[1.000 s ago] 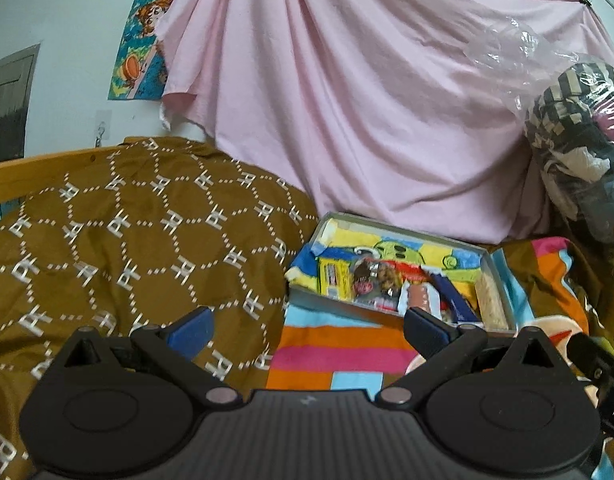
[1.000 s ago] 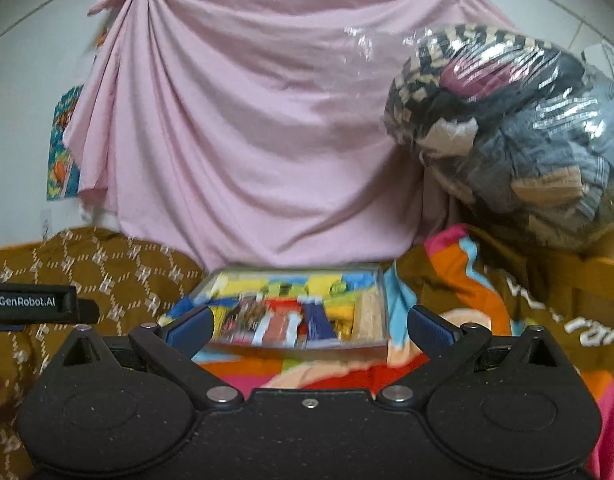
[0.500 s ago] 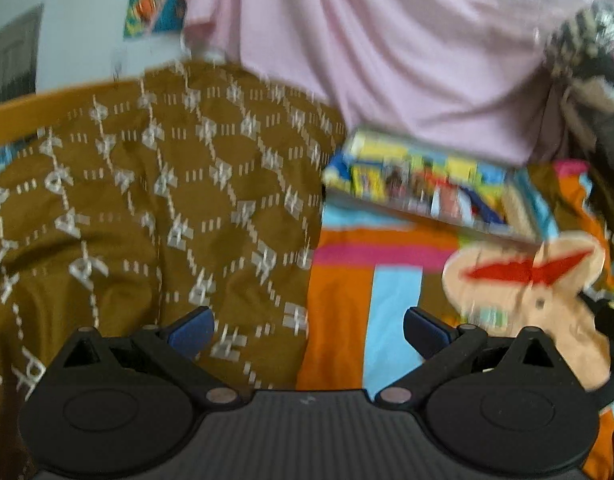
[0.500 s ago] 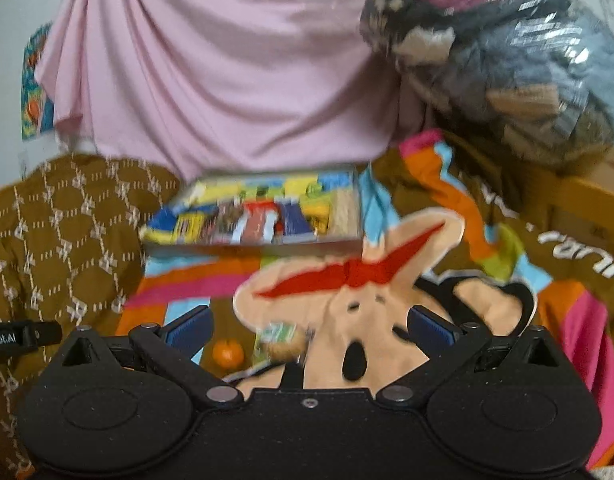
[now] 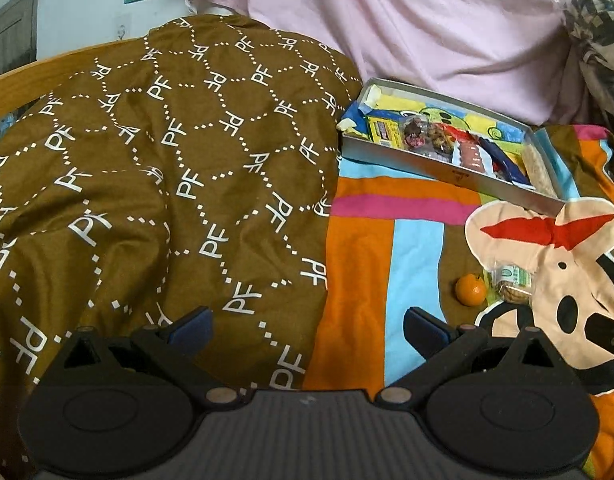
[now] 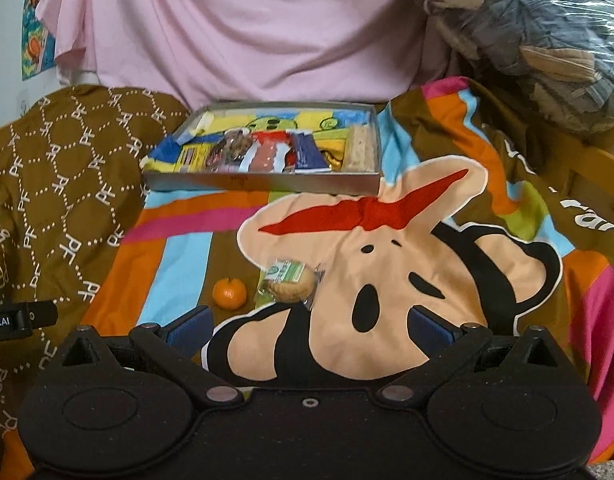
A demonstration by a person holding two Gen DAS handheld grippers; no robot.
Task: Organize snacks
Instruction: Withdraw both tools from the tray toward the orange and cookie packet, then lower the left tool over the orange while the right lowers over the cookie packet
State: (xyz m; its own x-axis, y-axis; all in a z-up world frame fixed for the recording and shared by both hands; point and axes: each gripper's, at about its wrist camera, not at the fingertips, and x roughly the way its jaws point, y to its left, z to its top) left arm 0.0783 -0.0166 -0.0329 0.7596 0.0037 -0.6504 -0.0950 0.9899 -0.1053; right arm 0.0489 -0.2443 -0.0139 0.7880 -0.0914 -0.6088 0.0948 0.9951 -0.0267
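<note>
A shallow grey box [image 6: 263, 183] [image 5: 447, 170] lies at the far side of the colourful bedspread, holding several wrapped snacks. A small orange [image 6: 229, 293] [image 5: 471, 289] and a clear-wrapped cookie packet [image 6: 289, 281] [image 5: 512, 283] lie loose on the spread, side by side and apart from the box. My right gripper [image 6: 309, 330] is open and empty, just short of the orange and the packet. My left gripper [image 5: 307, 326] is open and empty, over the edge of the brown quilt, with the orange to its right.
A brown patterned quilt [image 5: 147, 160] is heaped on the left. Pink cloth [image 6: 247, 32] hangs behind the box. A plastic-wrapped bundle of clothes [image 6: 527, 32] sits at the back right. A wooden bed frame [image 6: 595, 168] shows at the right. The left gripper's body [image 6: 15, 322] pokes in at the right wrist view's left edge.
Both grippers have tilted down toward the bedspread. The box has moved up in both views, and the orange and cookie packet have come into sight. Both jaws stayed open.
</note>
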